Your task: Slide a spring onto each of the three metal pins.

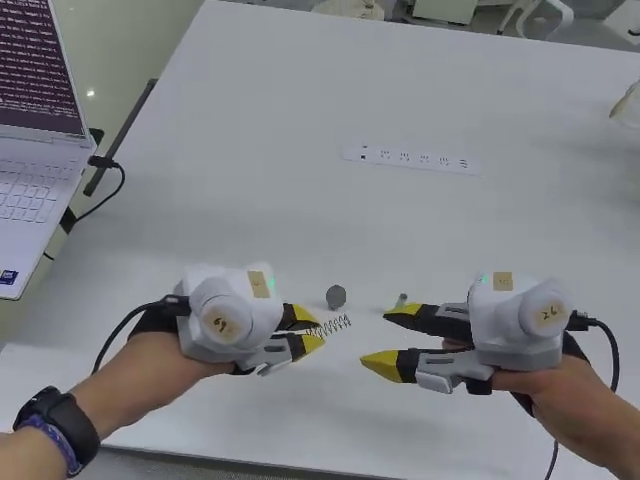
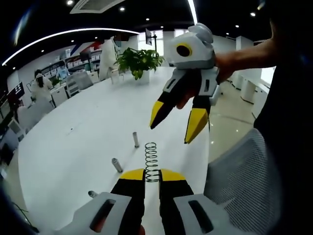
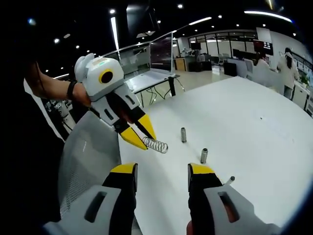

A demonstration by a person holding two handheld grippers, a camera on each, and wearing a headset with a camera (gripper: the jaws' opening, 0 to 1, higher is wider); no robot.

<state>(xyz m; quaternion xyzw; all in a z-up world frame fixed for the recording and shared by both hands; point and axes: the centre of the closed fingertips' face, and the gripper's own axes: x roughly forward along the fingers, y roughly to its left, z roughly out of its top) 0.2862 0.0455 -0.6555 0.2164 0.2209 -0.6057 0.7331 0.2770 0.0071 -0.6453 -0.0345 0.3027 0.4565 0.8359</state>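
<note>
Spring (image 1: 332, 322) is pinched at one end by the left gripper (image 1: 316, 331), jaws nearly closed on it, free end sticking out toward 3 o'clock in the head view. Right gripper (image 1: 376, 338) faces it from 3 o'clock, jaws wide, nothing between them. In the left gripper view, three pins stand on the white table (image 1: 300, 150): far pin (image 2: 136, 139) at 11 o'clock of the spring, middle pin (image 2: 117, 165) at 9, near pin (image 2: 92, 194) at 8.
</note>
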